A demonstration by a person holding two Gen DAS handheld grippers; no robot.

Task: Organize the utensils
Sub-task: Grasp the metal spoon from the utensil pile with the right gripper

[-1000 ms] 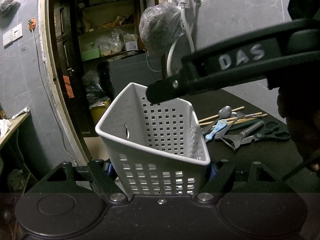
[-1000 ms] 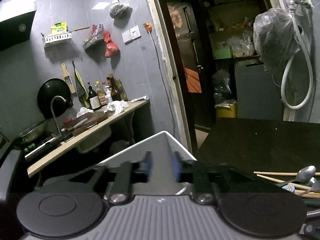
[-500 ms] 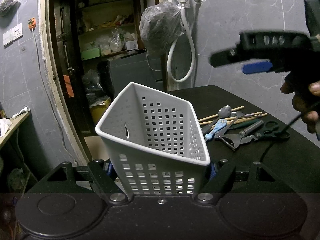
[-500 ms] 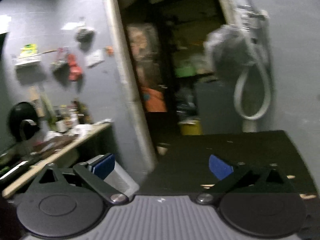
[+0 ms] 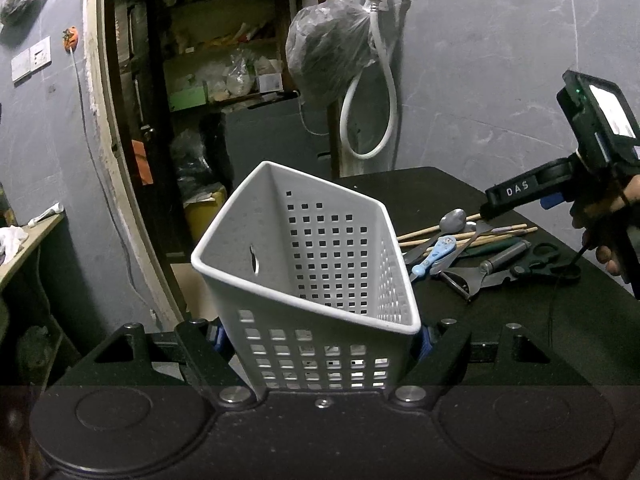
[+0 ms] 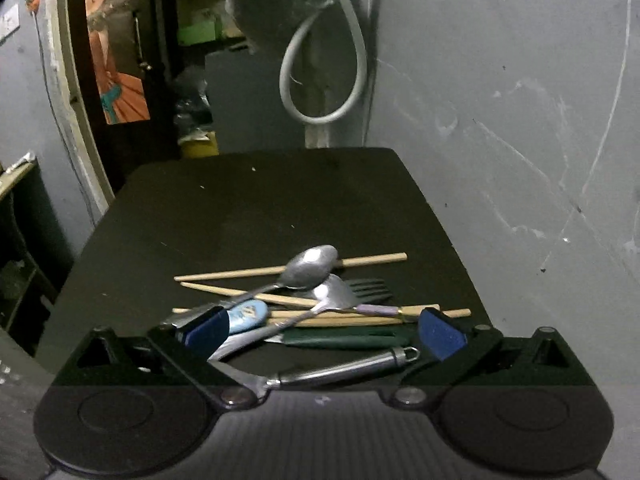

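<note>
Left wrist view: the left gripper (image 5: 318,336) is clamped on the white basket (image 5: 316,264), pads pressed to its two sides, and the basket sits tilted with its open mouth facing up and away. Off to the gripper's right, on the black table (image 5: 420,192), the pile of utensils (image 5: 472,248) lies well apart from the basket. Over that pile hangs the right gripper (image 5: 516,200), in a hand (image 5: 608,232) at the frame's right edge.

Right wrist view: the right gripper (image 6: 324,330) has its jaws spread wide, having just opened, and nothing is gripped between them. Directly below and ahead lies the heap: a spoon (image 6: 308,268) on top of the chopsticks (image 6: 288,270), a fork (image 6: 340,296) crossing, a green handle (image 6: 344,338) nearer, and a steel handle (image 6: 340,368) nearest. The blue pads flank the pile on either side, though whether they touch anything is unclear.
</note>
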